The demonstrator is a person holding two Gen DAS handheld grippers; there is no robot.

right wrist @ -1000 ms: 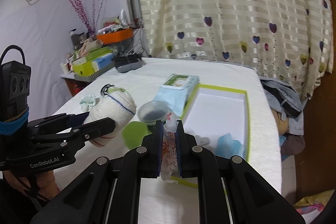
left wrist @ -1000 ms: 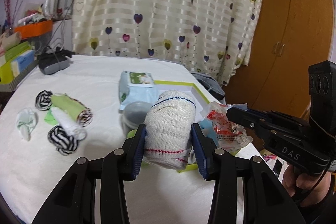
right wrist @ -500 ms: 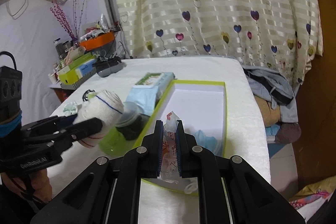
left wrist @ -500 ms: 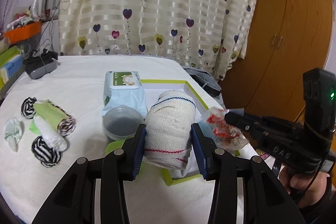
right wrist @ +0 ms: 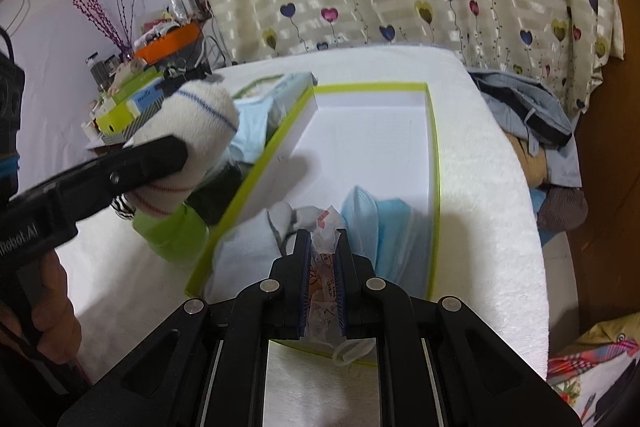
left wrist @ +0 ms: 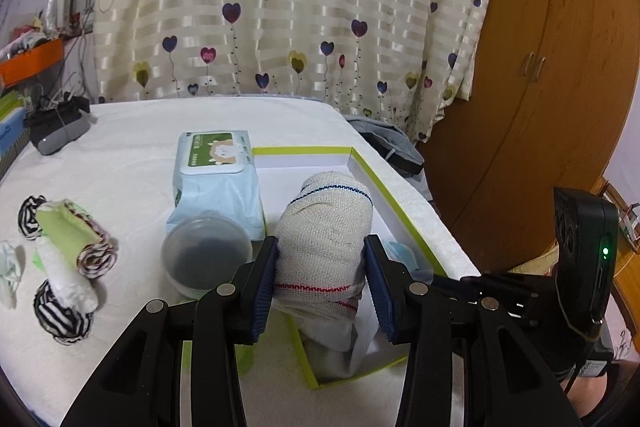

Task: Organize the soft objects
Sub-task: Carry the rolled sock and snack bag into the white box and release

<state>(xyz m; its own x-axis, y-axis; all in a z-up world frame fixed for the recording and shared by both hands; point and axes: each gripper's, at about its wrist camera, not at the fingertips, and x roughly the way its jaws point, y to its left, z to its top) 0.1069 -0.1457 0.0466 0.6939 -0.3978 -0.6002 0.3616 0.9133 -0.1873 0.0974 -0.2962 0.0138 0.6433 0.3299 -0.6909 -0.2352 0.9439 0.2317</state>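
Rolled towel (left wrist: pixel 324 247), cream waffle weave w/ a blue stripe near its top and red stripes lower down, sits clamped upright between the blue pads of the left gripper (left wrist: pixel 322 281); jaws stand fairly wide around it, pads pressing both sides. Roll is at the near left corner of the green-rimmed box (left wrist: pixel 400 195); can't tell if its bottom touches the box floor. In the right wrist view the same roll (right wrist: pixel 192 131) shows left of the box rim (right wrist: pixel 434 155), w/ the left gripper's black finger across it.

Right gripper (right wrist: pixel 323 281) is nearly closed, pinching a crinkly clear packet (right wrist: pixel 326 239) w/ red print between its pads. Packet is over the near end of the box, tip poking up past the fingertips. Just beyond it in the box: blue face masks (right wrist: pixel 384 227) on the right, a pale blue folded cloth (right wrist: pixel 248 251) on the left. Far half of the box floor is bare white.

On the white cloth-covered table (left wrist: pixel 120 179), left of the box: wet-wipes pack (left wrist: pixel 216 179) touching the box's left wall, a round lidded container (left wrist: pixel 206 255) just in front of it, w/ something green (right wrist: pixel 172 231) under it. Further left, well apart from the box, a cluster of rolled socks/cloths (left wrist: pixel 68 267), striped black-white and green.

Person's hand (right wrist: pixel 48 291) grips the left tool's handle at the lower left of the right wrist view.
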